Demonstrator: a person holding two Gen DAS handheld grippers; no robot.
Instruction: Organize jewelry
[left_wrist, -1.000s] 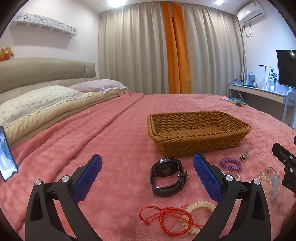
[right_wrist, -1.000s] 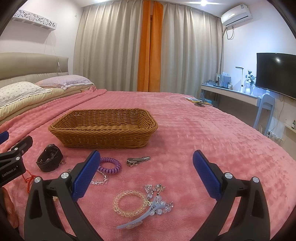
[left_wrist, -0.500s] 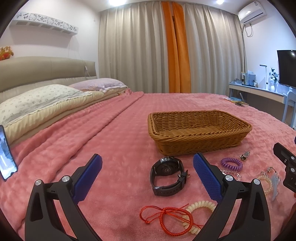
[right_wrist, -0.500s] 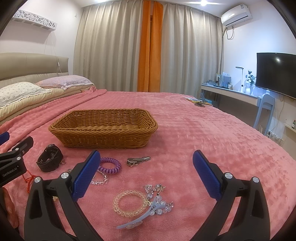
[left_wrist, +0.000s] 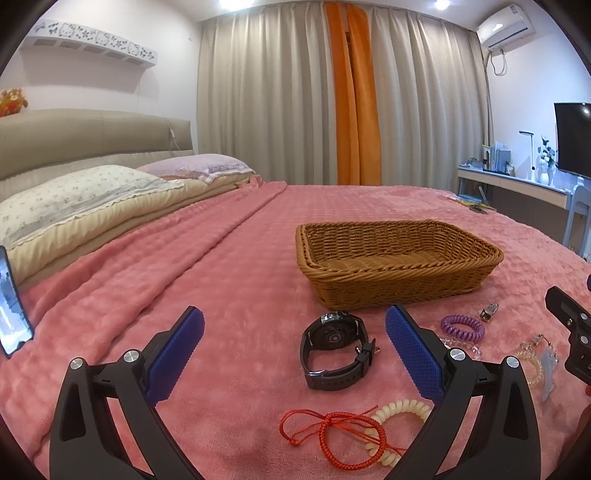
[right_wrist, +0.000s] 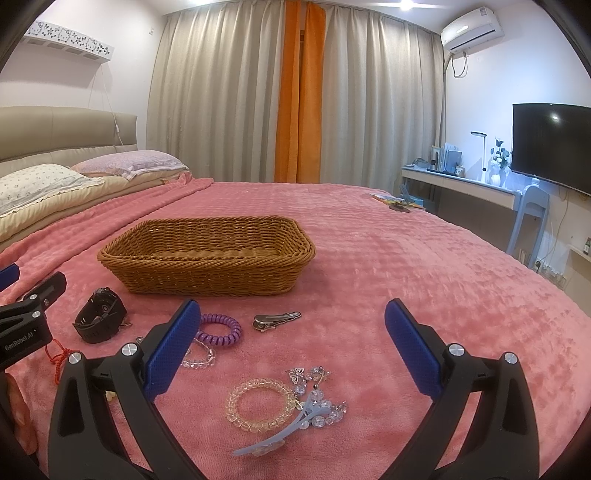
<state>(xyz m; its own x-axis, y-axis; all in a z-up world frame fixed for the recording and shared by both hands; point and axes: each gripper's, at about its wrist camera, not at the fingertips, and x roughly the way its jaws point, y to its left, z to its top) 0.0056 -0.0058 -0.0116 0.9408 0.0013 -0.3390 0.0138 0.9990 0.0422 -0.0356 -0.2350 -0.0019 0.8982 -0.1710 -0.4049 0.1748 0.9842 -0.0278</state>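
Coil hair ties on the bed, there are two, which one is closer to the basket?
The purple coil hair tie, lying just short of the wicker basket beside the silver clip. The cream coil hair tie lies farther back, tangled with the red cord bracelet.

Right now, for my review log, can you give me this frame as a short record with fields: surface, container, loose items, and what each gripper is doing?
surface: pink blanket on a bed
container: wicker basket, nothing visible inside
loose items: black watch, red cord bracelet, cream coil tie, purple coil tie, metal hair clip, clear bead bracelet, blue hair clip
left gripper: fingers open, empty, watch lying between them
right gripper: fingers open, empty, above the bead bracelet
progress: nothing in the basket yet
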